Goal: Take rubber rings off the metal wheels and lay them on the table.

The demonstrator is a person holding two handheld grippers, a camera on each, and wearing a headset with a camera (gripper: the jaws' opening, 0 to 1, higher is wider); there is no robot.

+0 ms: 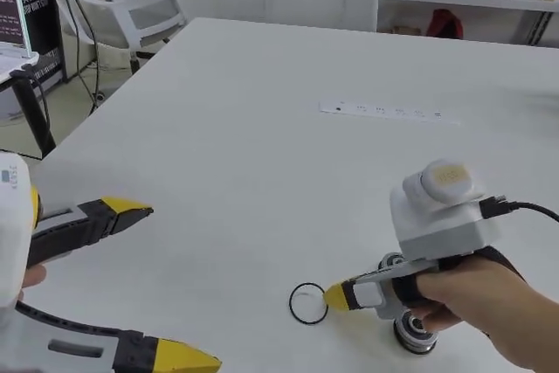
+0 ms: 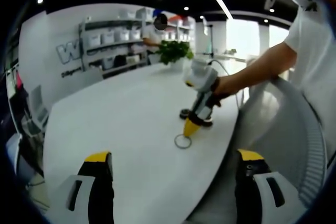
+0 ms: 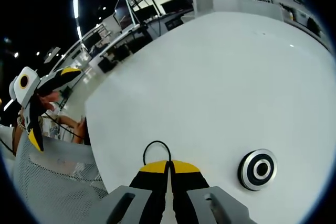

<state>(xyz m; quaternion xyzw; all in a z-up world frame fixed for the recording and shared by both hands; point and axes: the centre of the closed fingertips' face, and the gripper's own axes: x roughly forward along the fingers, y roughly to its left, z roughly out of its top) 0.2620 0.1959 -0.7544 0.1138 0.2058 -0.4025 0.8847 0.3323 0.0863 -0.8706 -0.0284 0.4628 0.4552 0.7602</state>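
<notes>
Just beside the near metal wheel [image 1: 415, 331], on its side towards the left tongs [image 1: 183, 286], one rubber ring [image 1: 292, 305] lies flat on the white counter [image 1: 262, 128], off any wheel. Right tongs [image 1: 336, 296] pressed together, yellow tips touching the ring's wheel-side edge; cannot tell if the rubber is nipped between them or just lies under the tips. Left tongs spread wide, holding nothing, well apart from the wheel, out past the ring. Second wheel [image 1: 390, 261] sits close behind the near wheel, partly hidden by the right tongs' body. In the right gripper view a wheel face [image 3: 258, 169] shows dark and pale concentric bands, so a ring may be seated there, not sure. Handling guess: ring is thin, very light, soft and stretchy, will flop once lifted; rubber is grippy, not slippery, and may cling to the counter. Lying flat it gives little to bite, so best pinch across the cord at one spot on the edge. On a wheel, hook the ring at the rim and peel outward; wheel looks stiff and heavier but could slide or roll, so steady it with the other tongs. Not fragile, though overstretching could snap it.
</notes>
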